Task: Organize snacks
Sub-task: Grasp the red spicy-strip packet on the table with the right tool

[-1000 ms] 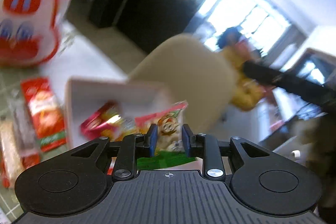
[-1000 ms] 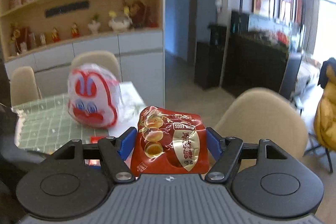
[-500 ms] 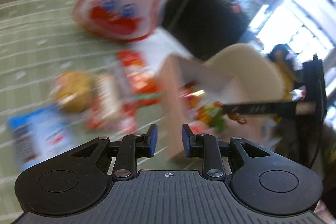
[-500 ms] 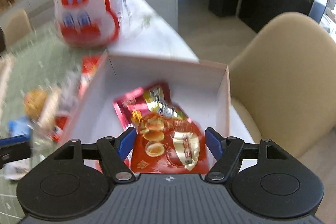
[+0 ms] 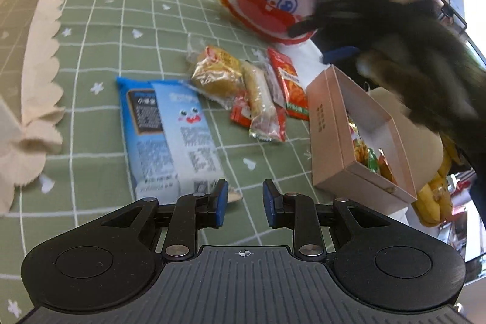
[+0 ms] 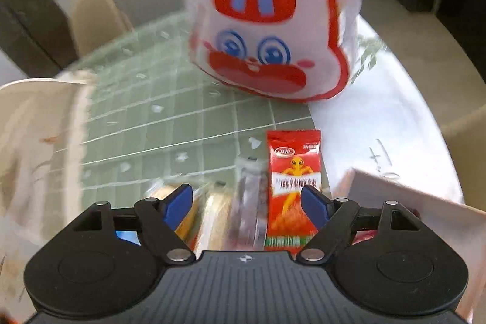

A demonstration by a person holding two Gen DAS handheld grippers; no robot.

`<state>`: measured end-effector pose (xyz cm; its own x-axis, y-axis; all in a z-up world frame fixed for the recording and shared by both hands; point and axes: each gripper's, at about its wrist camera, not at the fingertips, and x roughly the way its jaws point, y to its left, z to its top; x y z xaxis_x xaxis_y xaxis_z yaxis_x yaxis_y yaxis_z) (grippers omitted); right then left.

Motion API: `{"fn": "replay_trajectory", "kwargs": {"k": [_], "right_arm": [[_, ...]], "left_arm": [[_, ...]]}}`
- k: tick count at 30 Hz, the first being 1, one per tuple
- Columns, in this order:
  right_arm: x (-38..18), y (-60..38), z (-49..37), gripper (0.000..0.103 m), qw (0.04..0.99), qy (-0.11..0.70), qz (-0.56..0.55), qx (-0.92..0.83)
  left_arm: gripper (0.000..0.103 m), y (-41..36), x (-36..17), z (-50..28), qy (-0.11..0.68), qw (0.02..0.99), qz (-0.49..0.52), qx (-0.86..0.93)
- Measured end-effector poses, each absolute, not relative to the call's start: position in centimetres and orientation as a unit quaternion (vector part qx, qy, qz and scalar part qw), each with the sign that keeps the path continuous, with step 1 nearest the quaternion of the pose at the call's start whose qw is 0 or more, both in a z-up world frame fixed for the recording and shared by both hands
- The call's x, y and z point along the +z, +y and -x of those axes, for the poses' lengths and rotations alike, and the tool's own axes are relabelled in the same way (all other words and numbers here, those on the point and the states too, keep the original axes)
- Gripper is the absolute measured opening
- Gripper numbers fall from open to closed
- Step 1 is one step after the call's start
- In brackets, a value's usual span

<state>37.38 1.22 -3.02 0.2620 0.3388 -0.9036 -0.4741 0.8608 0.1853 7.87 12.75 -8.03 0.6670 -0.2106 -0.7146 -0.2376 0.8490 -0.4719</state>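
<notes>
Right gripper (image 5: 379, 29) motion-blurred in left view, state unreadable there. Box (image 5: 340, 148) contents mostly hidden behind wall. In right view, box (image 6: 395, 202) cut by edge; clear packets (image 6: 243, 202) smeared.

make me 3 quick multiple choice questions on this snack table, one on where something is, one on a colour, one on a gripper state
1. Where does the pink box sit relative to the loose snacks?
A. right of them
B. left of them
C. on top of them

2. What colour is the large flat packet nearest the left gripper?
A. green
B. blue
C. yellow

3. What is between the right gripper's jaws?
A. a red packet, clamped
B. nothing gripped; jaws open
C. the rabbit bag

Answers:
1 A, box lies right of the pile in the left wrist view.
2 B, its wrapper is blue.
3 B, pads stand apart above the snacks.
</notes>
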Motion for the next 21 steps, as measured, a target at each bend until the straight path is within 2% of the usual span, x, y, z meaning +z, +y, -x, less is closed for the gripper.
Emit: {"fn": "replay_trajectory", "kwargs": {"k": [6, 8, 9, 11, 21], "right_arm": [[-8.4, 3.7, -42.0, 0.076, 0.800, 0.561, 0.118, 0.177], [-9.6, 3.7, -42.4, 0.064, 0.798, 0.565, 0.120, 0.173], [-10.1, 3.8, -42.4, 0.062, 0.796, 0.567, 0.119, 0.176], [-10.1, 4.1, -41.6, 0.057, 0.799, 0.558, 0.124, 0.188], [-8.6, 3.4, -34.5, 0.050, 0.740, 0.612, 0.059, 0.271]], "left_arm": [[0.029, 13.0, -7.7, -6.0, 0.399, 0.874, 0.278, 0.007], [0.029, 13.3, -7.9, -6.0, 0.397, 0.873, 0.283, 0.008], [0.029, 13.5, -7.9, -6.0, 0.396, 0.873, 0.285, 0.009], [0.029, 13.9, -8.2, -6.4, 0.397, 0.871, 0.289, 0.009], [0.029, 13.3, -7.4, -9.6, 0.389, 0.879, 0.274, -0.019]]}}
